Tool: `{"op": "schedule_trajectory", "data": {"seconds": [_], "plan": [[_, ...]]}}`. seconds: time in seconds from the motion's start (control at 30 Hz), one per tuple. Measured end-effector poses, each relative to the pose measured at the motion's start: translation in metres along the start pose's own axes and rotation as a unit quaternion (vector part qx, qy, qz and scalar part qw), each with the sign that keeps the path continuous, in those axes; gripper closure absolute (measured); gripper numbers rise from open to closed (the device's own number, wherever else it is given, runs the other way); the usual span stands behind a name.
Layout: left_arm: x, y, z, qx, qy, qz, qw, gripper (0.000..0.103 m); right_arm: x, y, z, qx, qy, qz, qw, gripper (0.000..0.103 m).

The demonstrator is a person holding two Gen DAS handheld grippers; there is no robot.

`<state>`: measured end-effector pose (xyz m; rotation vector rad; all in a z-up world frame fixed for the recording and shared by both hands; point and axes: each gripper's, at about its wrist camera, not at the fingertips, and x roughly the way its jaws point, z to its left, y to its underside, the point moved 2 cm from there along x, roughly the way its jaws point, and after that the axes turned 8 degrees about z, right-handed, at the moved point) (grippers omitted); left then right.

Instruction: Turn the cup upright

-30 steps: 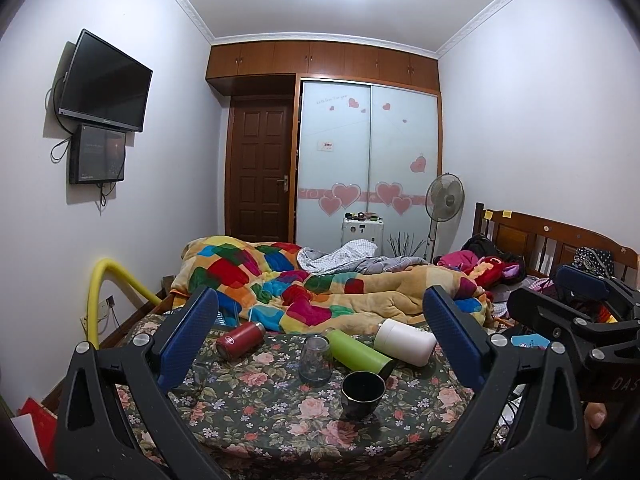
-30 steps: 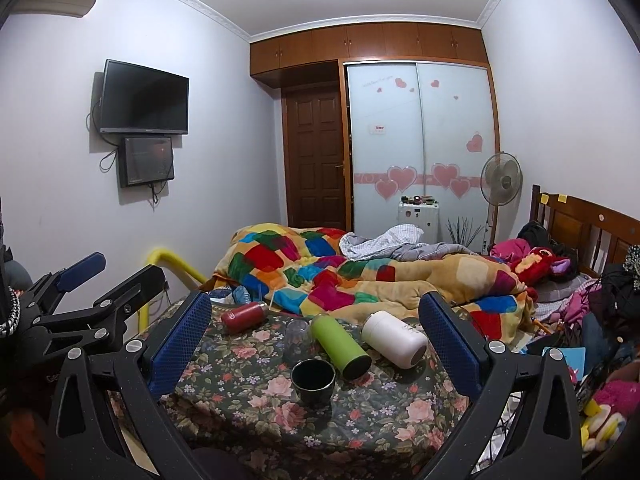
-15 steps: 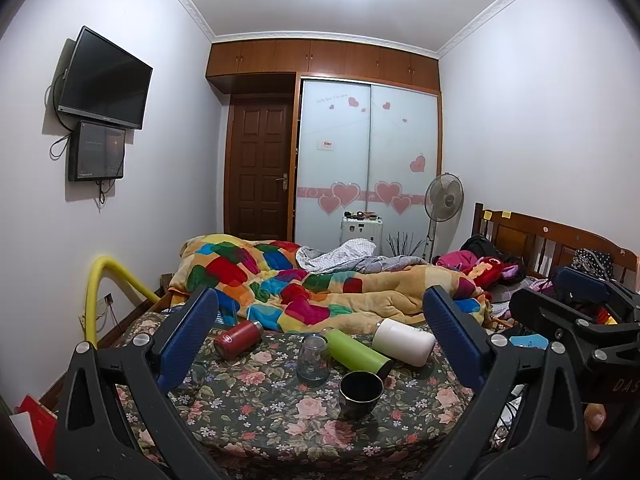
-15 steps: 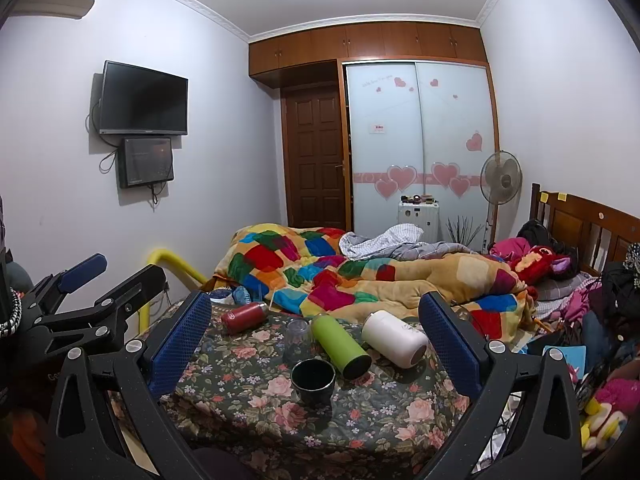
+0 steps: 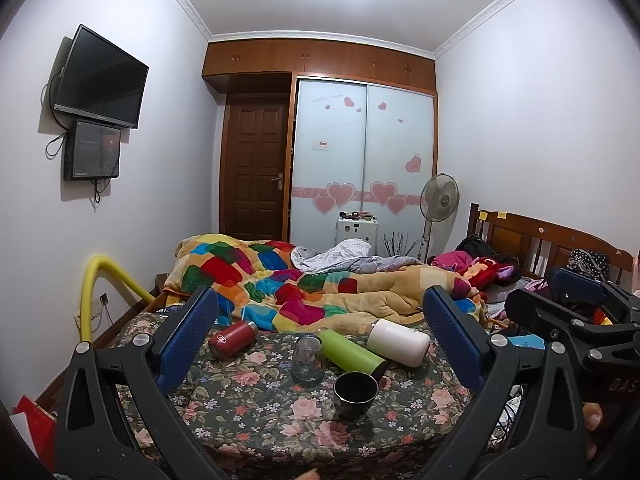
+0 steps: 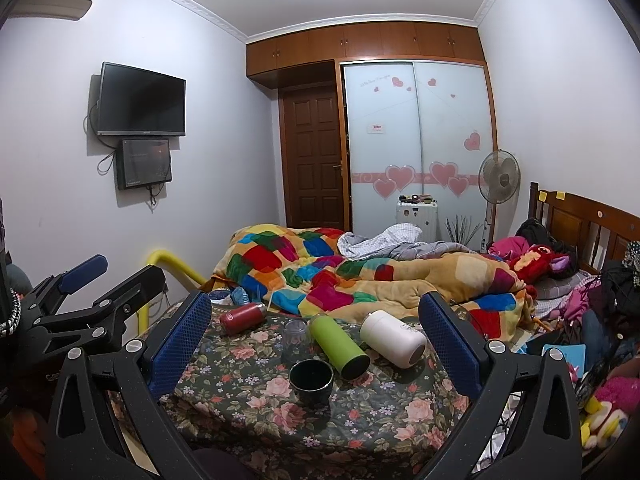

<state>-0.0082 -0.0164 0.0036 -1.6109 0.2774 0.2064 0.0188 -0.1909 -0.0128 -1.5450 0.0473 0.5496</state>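
On a floral-clothed table (image 5: 256, 412) (image 6: 248, 388) a red bottle (image 5: 233, 335) (image 6: 243, 313), a green bottle (image 5: 352, 354) (image 6: 339, 340) and a white bottle (image 5: 398, 342) (image 6: 393, 338) lie on their sides. A clear glass (image 5: 307, 358) (image 6: 295, 335) stands mouth down. A dark cup (image 5: 356, 389) (image 6: 311, 376) stands upright in front. My left gripper (image 5: 320, 344) and right gripper (image 6: 314, 344) are both open and empty, held back from the table. The right gripper also shows at the right of the left wrist view (image 5: 568, 304), the left one at the left of the right wrist view (image 6: 100, 280).
A bed with a patchwork quilt (image 5: 304, 280) (image 6: 360, 276) lies behind the table. A yellow pipe (image 5: 92, 288) curves at the left. Clothes and toys (image 6: 600, 320) pile at the right beside a wooden headboard (image 5: 540, 240). A fan (image 6: 500, 176) stands by the wardrobe.
Both views have barely shifted; the left wrist view has drifted slightly so the table sits a little lower and closer. Nothing on the table moved.
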Motion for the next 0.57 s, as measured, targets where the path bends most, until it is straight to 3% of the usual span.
{"op": "schedule_trajectory", "data": {"seconds": [0.57], "plan": [[0.011,0.005,0.021,-0.016,0.001,0.008,0.9998,0.0,0.015,-0.001,0.005,-0.001,0.009,0.019,1.0,0.0]]}}
